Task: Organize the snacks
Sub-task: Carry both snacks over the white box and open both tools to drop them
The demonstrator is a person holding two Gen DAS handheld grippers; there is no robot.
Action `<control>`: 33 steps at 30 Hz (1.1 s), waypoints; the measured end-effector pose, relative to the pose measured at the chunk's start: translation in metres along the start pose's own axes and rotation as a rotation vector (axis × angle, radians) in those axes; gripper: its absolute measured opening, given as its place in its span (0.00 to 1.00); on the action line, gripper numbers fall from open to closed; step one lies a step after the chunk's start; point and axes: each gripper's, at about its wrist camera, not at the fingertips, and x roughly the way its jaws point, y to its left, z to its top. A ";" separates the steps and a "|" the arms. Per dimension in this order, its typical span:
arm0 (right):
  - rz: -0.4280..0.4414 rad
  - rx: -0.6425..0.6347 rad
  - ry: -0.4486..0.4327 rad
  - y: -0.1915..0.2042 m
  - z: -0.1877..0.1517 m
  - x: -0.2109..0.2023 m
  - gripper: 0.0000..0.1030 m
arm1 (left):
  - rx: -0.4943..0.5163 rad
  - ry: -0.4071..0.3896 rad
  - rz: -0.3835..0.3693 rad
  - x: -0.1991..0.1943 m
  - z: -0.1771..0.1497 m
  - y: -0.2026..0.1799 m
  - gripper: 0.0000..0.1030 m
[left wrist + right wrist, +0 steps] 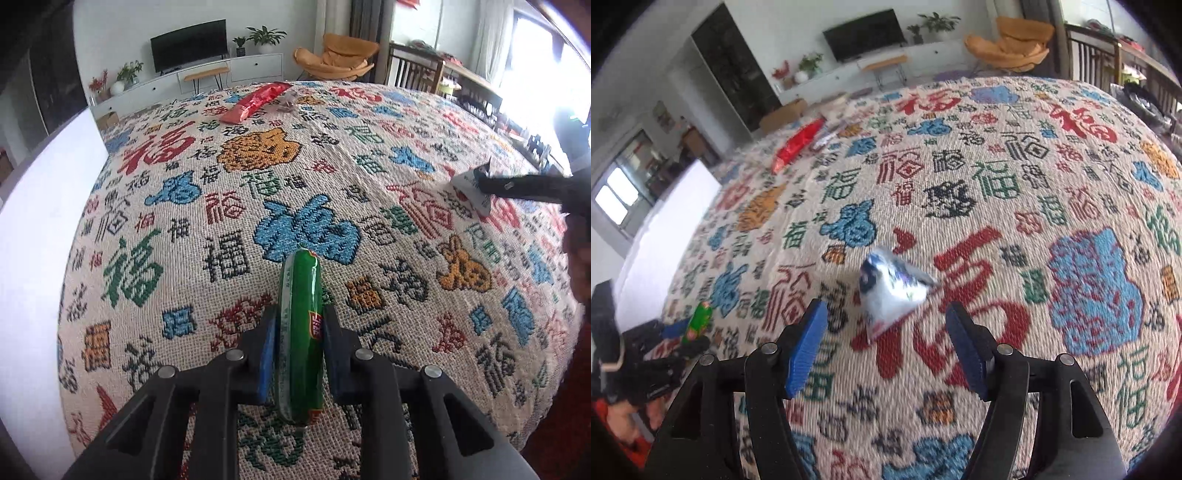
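1. Daylight pours in from a blown-out window (554, 74) at the upper right.
2. Fisheye bending curves the patterned cloth (332, 166); corners go black.
3. The silver packet (892, 291) is motion-blurred.

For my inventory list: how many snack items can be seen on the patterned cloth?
3, possibly more near the red one. A green sausage in the left gripper; a silver-blue packet before the open right gripper; a red packet at the far edge.

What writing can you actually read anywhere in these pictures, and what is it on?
"福": woven again and again, in many colours and styles, into the cloth.
Green sausage, held in the left tool: red label, print too small.
White-and-blue packet, between the open right tool fingers: blurred.
Red bag: unreadable.
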 end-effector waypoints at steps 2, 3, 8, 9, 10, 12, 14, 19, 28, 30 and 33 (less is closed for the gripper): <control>-0.040 -0.033 0.077 0.010 0.008 0.023 0.63 | -0.052 -0.016 -0.046 -0.008 -0.007 0.008 0.22; -0.086 -0.057 0.089 0.015 0.009 0.030 0.38 | -0.089 -0.029 -0.079 -0.014 -0.012 0.013 0.22; -0.088 -0.038 0.058 0.028 0.006 0.014 0.37 | -0.223 -0.138 -0.216 -0.067 -0.031 0.033 0.22; -0.085 -0.060 0.042 0.037 0.006 0.005 0.37 | -0.240 -0.161 -0.236 -0.077 -0.030 0.037 0.22; -0.066 -0.072 0.031 0.046 0.007 -0.002 0.37 | -0.266 -0.204 -0.261 -0.095 -0.028 0.043 0.22; 0.002 -0.113 -0.003 0.079 0.015 -0.023 0.37 | -0.298 -0.264 -0.284 -0.120 -0.023 0.055 0.22; 0.065 -0.175 -0.038 0.122 0.027 -0.041 0.37 | -0.339 -0.341 -0.295 -0.154 -0.016 0.074 0.22; 0.308 -0.356 -0.070 0.262 0.052 -0.069 0.37 | -0.414 -0.478 -0.143 -0.229 -0.022 0.139 0.22; 0.632 -0.384 0.170 0.426 0.031 -0.030 0.65 | -0.652 -0.329 0.417 -0.251 -0.091 0.241 0.77; 0.649 -0.348 0.172 0.416 0.024 -0.028 0.65 | -0.665 -0.344 0.425 -0.250 -0.101 0.241 0.77; 0.550 -0.330 0.136 0.372 0.022 -0.019 0.65 | -0.658 -0.377 0.389 -0.246 -0.101 0.231 0.77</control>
